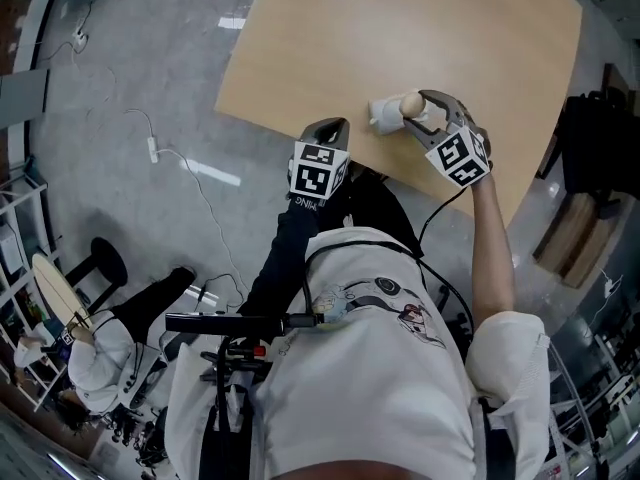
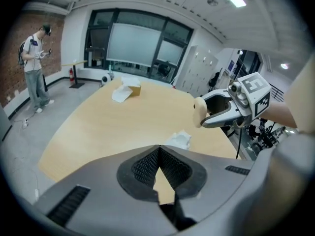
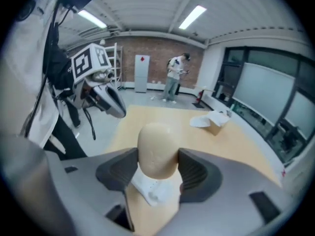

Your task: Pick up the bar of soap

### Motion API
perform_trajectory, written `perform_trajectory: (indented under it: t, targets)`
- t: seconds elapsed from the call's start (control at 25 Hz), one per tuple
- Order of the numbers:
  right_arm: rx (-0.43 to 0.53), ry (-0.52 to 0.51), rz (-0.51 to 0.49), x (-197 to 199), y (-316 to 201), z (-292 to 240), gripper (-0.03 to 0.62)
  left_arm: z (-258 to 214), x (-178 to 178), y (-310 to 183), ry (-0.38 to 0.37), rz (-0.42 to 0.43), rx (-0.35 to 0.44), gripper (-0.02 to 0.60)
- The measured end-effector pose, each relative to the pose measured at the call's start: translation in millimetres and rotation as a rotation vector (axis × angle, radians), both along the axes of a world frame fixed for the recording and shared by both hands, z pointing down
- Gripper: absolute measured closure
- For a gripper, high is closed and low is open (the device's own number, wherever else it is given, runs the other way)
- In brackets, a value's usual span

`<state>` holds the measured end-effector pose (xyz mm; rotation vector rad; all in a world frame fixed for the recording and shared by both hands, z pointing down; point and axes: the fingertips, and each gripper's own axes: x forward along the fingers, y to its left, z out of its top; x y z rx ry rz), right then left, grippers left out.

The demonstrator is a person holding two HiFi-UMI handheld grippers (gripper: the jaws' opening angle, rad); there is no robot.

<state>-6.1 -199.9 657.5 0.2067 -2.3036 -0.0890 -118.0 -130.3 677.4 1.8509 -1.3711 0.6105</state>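
– Two tongs in the head view: the right tongs (image 1: 413, 105) grip the bar of soap (image 1: 411, 102) over the surface (image 1: 450, 28), above a white wrapper (image 1: 382, 116).
– Left gripper view: the left tongs (image 2: 158, 154) are closed on nothing, and the soap hangs clear of the surface.
– Right gripper view: clamped on both its sides. The pickup looks nearly done; a steady lift would finish it.
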Motion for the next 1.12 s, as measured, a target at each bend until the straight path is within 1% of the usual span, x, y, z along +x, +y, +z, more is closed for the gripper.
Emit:
perform_trajectory:
  t: [0.12,0.32,0.48,0.6,0.72,0.8,0.96,1.12]
  targets:
    - [0.022,-0.112,0.17,13.5,-2.8,-40.6,0.329,-23.3,10.7,-14.9,0.009,0.028,0.067,0.578]
    - [0.091,-0.267,0.395,43.4,-3.9,-104.5,0.329,-70.9,35.4,-34.1,0.012,0.084,0.203,0.578]
    - [0.134,-0.438,0.574,69.4,-4.6,-155.6,0.329,-117.8,47.5,-50.2,0.02,0.087,0.353,0.578]
    - [0.197,-0.548,0.678,86.6,-6.5,-192.9,0.329,-158.2,54.8,-63.9,0.02,0.098,0.485,0.578]
    - [0.269,-0.619,0.727,96.0,-9.8,-225.9,0.328,-195.7,59.6,-76.4,0.014,0.103,0.601,0.578]
    - [0.31,-0.65,0.735,99.6,-8.7,-245.0,0.329,-214.7,62.9,-80.5,0.013,0.104,0.652,0.578]
    - [0.375,-0.701,0.75,106.2,-2.0,-278.7,0.329,-243.4,66.1,-81.6,0.023,0.105,0.706,0.578]
    - [0.429,-0.748,0.76,110.4,0.9,-305.7,0.329,-272.1,60.4,-82.4,0.022,0.085,0.769,0.578]
